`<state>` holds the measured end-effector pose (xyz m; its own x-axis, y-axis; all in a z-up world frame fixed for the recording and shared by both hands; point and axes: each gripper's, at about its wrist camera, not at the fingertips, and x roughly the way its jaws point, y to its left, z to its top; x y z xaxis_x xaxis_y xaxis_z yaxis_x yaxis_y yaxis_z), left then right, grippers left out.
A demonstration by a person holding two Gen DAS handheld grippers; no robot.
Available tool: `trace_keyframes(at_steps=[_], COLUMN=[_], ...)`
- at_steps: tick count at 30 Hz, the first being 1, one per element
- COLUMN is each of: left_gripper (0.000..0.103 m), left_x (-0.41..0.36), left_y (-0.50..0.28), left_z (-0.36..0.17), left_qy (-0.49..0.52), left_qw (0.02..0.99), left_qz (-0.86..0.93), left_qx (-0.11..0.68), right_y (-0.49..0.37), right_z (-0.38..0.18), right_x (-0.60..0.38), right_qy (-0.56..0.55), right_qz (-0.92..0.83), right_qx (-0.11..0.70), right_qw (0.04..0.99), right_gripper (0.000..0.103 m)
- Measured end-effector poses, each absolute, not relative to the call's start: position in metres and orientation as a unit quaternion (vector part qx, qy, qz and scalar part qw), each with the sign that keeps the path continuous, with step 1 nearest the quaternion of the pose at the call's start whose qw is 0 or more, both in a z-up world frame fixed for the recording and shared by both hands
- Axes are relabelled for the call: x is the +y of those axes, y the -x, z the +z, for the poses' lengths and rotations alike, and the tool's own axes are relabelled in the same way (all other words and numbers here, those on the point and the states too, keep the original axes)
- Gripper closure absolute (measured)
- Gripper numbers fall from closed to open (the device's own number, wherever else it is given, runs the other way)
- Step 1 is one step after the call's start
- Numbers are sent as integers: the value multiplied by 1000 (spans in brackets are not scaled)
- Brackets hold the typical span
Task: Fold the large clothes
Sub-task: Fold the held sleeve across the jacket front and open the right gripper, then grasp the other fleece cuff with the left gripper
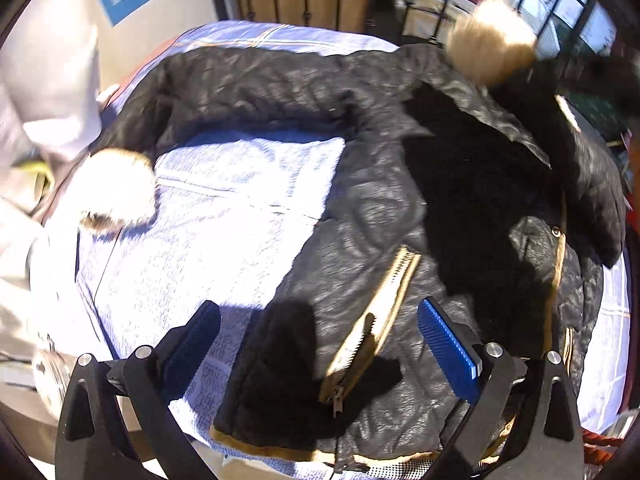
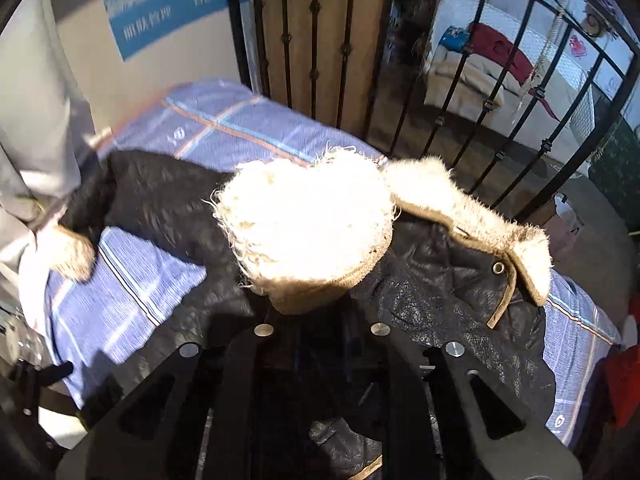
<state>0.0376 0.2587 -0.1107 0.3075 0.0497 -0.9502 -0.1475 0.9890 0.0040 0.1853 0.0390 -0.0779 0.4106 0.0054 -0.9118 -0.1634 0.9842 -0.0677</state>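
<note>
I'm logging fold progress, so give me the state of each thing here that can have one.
Black coat: spread on the bed, not yet folded flat.
Front zipper: undone.
Left sleeve: stretched out, its fur cuff lying on the bedsheet.
Right fur cuff: lifted at the right gripper.
Snap: unfastened.
Left gripper: open, nothing between its jaws.

Jacket [image 2: 440, 288]: black, spread on blue plaid sheet [image 2: 224, 120]
Fur cuff [image 2: 308, 220]: apparently between right gripper [image 2: 320, 332] jaws
Railing [image 2: 400, 60]: behind bed
</note>
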Motion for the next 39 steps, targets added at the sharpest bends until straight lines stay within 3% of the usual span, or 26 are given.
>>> trace_keyframes(at_steps=[1,3,9,13,21,25,27,29,30,31,32,39], left_gripper=[6,6,6,6,6,8,17,42,48,64,71,76], left_x=[261,262,251,235,208,195,180,165,156,151,148,168], left_y=[-38,-39,-60,-89,-203,-253,-260,-255,-252,-252,-252,-247], left_z=[-111,-113,-112,-105,-88,-125,-148,-155,-150,-144,-134,-6], left_qy=[44,46,34,18,23,55,73,38,11,-3,-10,4], left_qw=[807,805,811,824,840,784,753,751,761,768,776,883], left_qz=[63,62,43,18,-67,-108,-136,-133,-136,-144,-149,-174], left_qx=[586,588,582,566,538,609,640,645,634,624,613,437], right_y=[-189,-181,-150,-122,-58,-31,-24,-18,-16,-14,-13,-17], right_z=[-89,-111,-89,-57,-86,-85,-89,-92,-93,-96,-98,-101], right_x=[46,51,59,21,-138,-170,-180,-189,-193,-197,-199,-209], right_qy=[96,143,143,55,-128,-153,-174,-201,-211,-217,-218,-221], right_qz=[42,18,58,63,-102,-127,-140,-152,-154,-157,-162,-167], right_qx=[554,575,554,533,592,588,588,590,590,591,593,589], right_qw=[826,805,818,842,789,784,777,767,764,761,758,759], right_gripper=[53,19,19,17,17,17,17,17,17,17,17,17])
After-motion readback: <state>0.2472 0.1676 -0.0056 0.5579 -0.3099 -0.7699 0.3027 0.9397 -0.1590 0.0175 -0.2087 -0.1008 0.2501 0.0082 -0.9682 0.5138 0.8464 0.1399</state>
